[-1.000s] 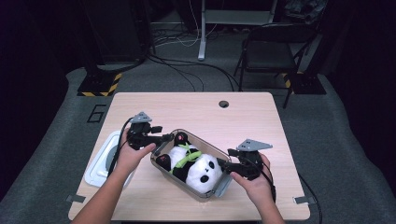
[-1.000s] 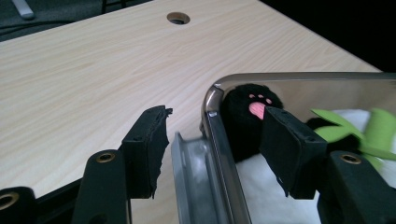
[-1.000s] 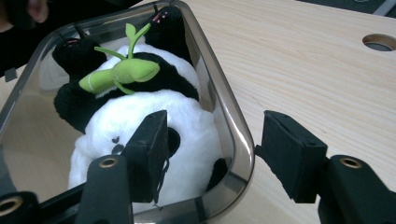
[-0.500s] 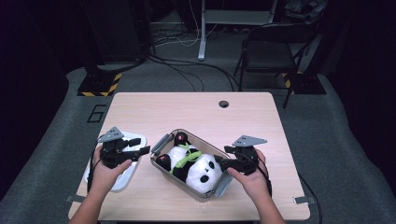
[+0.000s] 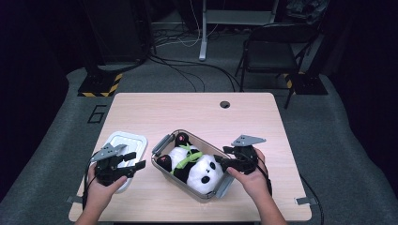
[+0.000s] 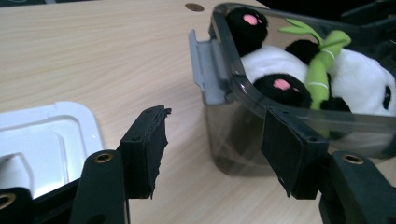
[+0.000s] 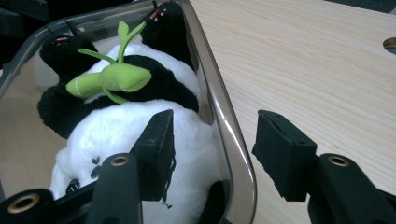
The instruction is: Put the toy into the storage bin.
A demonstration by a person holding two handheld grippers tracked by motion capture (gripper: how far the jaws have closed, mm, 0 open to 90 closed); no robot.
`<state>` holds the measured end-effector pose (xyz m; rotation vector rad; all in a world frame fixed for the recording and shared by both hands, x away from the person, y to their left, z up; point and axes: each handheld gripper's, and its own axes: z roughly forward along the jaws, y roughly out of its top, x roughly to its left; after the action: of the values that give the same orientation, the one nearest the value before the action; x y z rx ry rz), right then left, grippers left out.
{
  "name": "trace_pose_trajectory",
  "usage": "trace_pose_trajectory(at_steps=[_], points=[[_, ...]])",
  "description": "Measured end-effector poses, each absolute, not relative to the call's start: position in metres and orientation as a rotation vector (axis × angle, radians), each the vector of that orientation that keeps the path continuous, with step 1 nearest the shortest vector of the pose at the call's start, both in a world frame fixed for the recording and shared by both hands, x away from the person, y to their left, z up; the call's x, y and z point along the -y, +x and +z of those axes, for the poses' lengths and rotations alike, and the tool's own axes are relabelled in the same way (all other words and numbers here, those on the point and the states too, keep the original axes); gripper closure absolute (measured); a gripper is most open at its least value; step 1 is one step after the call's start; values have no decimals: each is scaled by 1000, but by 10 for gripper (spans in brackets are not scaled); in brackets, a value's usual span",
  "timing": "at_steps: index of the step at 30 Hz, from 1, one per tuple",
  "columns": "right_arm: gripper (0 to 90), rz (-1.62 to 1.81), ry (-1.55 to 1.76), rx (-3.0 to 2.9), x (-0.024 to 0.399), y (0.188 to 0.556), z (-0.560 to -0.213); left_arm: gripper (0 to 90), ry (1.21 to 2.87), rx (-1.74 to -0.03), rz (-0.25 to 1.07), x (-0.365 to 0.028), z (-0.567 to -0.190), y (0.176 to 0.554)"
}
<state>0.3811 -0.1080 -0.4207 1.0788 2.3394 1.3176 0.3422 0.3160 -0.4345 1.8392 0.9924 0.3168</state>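
A clear plastic box (image 5: pixel 202 139) stands on the wooden table with a panda plush (image 5: pixel 204 171) lying in it, a green bamboo toy (image 5: pixel 185 157) across its belly. My right gripper (image 5: pixel 223 157) is at the box's right end. Its jaws have just been closing and straddle the rim (image 7: pixel 233 140), one over the panda (image 7: pixel 140 135), one outside, with gaps on both sides. My left gripper (image 5: pixel 136 160) hovers open over the near edge of the white lid (image 5: pixel 124 140), left of the box (image 6: pixel 233 116), with nothing between its jaws.
A grey latch (image 6: pixel 205 70) hangs open on the box's left end. A round cable hole (image 5: pixel 225 104) sits near the table's far edge. Beyond the table stand a folding chair (image 5: pixel 277 51) and floor cables (image 5: pixel 187 70).
My left gripper has left the box's left end, moving left and down to the white lid. The right hand has stayed at the box's right end.
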Motion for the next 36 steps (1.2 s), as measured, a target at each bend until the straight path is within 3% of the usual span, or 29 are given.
trace_pose_trajectory(at_steps=[20, 36], points=[[505, 1316, 1073, -2369, 107, 380, -420, 363, 1844, -950, 262, -293, -438, 343], [503, 1301, 1095, -2367, 96, 377, -423, 400, 1809, -1043, 332, -288, -432, 386]])
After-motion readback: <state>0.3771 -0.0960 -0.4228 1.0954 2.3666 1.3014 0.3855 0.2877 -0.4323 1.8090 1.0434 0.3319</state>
